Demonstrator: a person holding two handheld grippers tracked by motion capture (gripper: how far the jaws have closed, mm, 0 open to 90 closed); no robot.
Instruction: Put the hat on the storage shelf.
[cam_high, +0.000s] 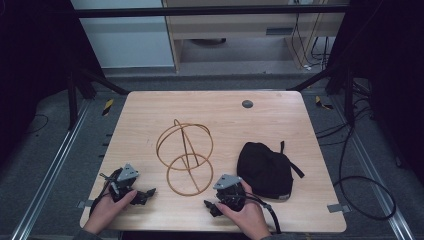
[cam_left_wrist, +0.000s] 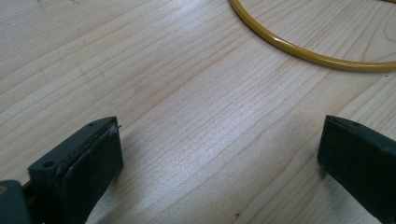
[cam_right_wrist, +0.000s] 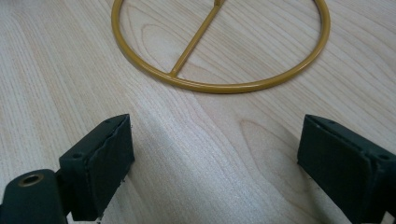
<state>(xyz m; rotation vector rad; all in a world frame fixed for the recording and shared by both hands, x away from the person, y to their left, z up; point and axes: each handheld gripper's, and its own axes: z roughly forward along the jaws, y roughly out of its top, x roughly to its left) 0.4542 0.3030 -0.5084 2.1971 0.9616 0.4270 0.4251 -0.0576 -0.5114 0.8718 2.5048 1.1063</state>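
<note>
Wire stand (cam_high: 184, 157): gold rings and rod, centre of frame on tabletop (cam_high: 270, 120). Left gripper (cam_high: 145, 196), lower left, fingers (cam_left_wrist: 88, 163) spread, grasping nothing. Right gripper (cam_high: 211, 207), lower centre, fingers (cam_right_wrist: 100, 161) spread, likewise bare. Black cap (cam_high: 266, 170), right of stand.

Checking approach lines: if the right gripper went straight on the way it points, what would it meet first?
Probably the base ring of the gold wire stand, across bare table; the right gripper is open, holding nothing.
</note>
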